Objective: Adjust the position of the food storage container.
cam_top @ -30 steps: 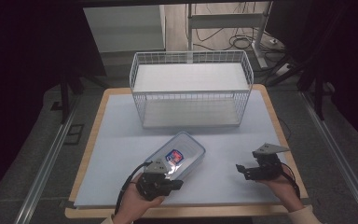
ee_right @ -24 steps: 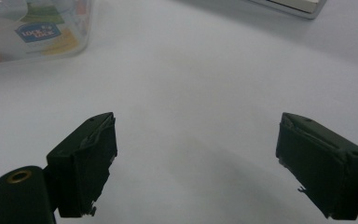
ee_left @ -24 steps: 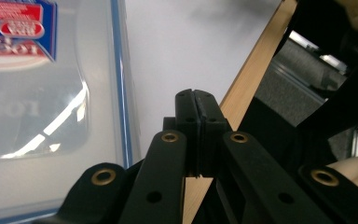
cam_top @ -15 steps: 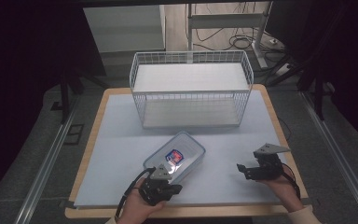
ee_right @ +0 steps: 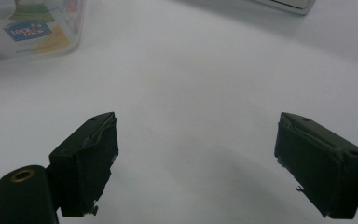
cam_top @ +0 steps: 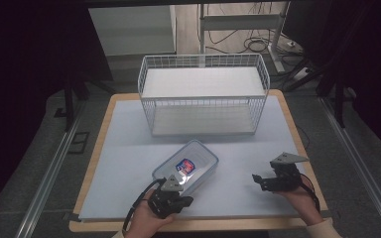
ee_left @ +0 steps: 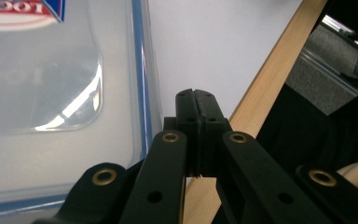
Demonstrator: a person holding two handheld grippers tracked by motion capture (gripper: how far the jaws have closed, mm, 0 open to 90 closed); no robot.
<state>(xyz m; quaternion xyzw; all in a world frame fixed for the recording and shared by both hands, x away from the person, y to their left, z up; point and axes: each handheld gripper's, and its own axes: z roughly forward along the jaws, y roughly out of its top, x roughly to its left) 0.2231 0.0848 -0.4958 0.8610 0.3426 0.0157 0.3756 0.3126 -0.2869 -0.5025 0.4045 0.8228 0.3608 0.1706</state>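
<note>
- The left gripper (cam_top: 176, 198) had its jaws pressed together on nothing, tips over the white mat (ee_left: 223, 51), near the table's wooden edge (ee_left: 261, 88).
- Just beside its jaws lay the box (cam_top: 186, 167), a clear lidded one with a blue rim and a label on top.
- The right gripper (cam_top: 261, 181) held its jaws wide apart over bare mat, with the box well off toward the left gripper.
- Beyond both stood the wire basket (cam_top: 203, 94).

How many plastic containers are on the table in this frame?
1. The clear plastic container with a blue-edged lid lies front-centre on the table, just ahead of the left gripper. The wire basket behind it looks empty.
</note>
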